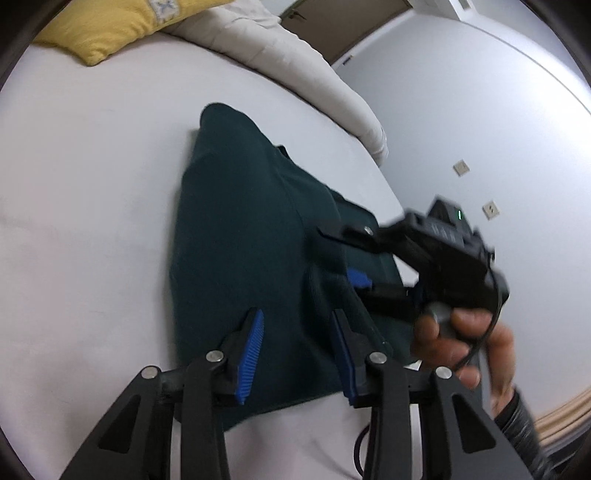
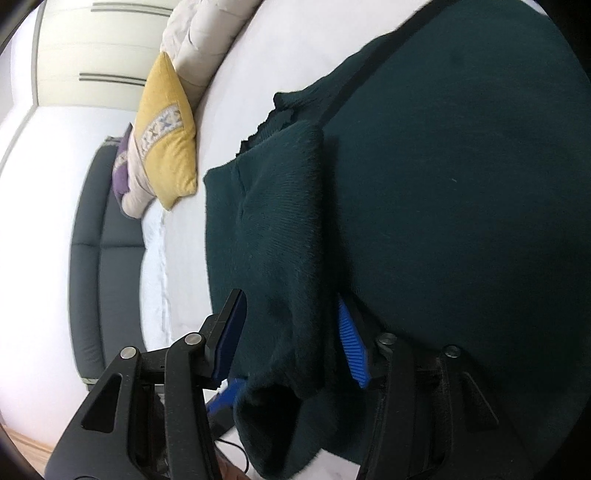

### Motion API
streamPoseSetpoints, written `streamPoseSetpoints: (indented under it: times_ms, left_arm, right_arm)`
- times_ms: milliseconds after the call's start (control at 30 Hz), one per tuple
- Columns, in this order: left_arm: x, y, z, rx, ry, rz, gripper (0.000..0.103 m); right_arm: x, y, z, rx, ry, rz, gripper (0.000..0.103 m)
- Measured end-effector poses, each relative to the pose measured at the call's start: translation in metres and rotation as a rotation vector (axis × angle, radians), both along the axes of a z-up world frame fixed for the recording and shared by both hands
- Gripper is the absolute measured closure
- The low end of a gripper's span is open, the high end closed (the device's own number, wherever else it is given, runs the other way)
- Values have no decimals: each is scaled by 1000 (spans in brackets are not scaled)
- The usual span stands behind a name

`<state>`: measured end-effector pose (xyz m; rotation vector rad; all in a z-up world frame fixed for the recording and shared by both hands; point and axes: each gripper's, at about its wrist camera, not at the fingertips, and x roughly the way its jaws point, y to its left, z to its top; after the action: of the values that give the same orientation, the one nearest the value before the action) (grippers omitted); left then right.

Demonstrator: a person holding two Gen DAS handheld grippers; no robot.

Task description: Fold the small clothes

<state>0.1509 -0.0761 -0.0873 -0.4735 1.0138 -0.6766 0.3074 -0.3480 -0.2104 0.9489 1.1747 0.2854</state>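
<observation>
A dark green knit garment (image 1: 240, 221) lies flat on the white bed sheet (image 1: 92, 184). My left gripper (image 1: 297, 354) hovers over its near hem with the blue pads apart and only flat cloth showing in the gap. In the right wrist view the garment (image 2: 443, 184) fills the right side, and a folded-over flap (image 2: 280, 229) runs down between the pads of my right gripper (image 2: 291, 339). Those pads stand apart on either side of the flap. From the left wrist view the right gripper (image 1: 354, 280) sits at the garment's right edge, held by a hand (image 1: 461, 343).
A yellow cushion (image 1: 110, 26) and a beige duvet (image 1: 295, 62) lie at the far end of the bed. The right wrist view shows the cushion (image 2: 166, 140), a purple one (image 2: 120, 173) and the dark grey headboard (image 2: 110, 240). A wall with sockets (image 1: 461, 168) lies beyond the bed's right edge.
</observation>
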Motion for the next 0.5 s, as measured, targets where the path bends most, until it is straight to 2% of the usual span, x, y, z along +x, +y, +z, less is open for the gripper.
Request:
streamPoseSetpoints:
  times_ms: [67,100,200,367,433,500]
  left_arm:
    - [-3,-2,-3,35,-12,-18,64]
    - [-4,-5,-5,72,-20,-30,64]
    - [-8,-11,-12,128,-21,-63,64]
    - [-26,-31,-7,252,-103,-117,64]
    - [-35,-36,0,247,-127,-150,64]
    - [-39,-30,10,192,-133,-147,64]
  right_arm:
    - [5,6,1,-62,12,18,87]
    - [6,7,1,-80,14,20,89]
    - [2,1,4,-88,-7,11,92]
    - [-6,-8,11,-123,-56,11,93]
    - [-9,-13,15,-127,-83,4,93]
    - [-15,-26,24,-139,-118,-16,93]
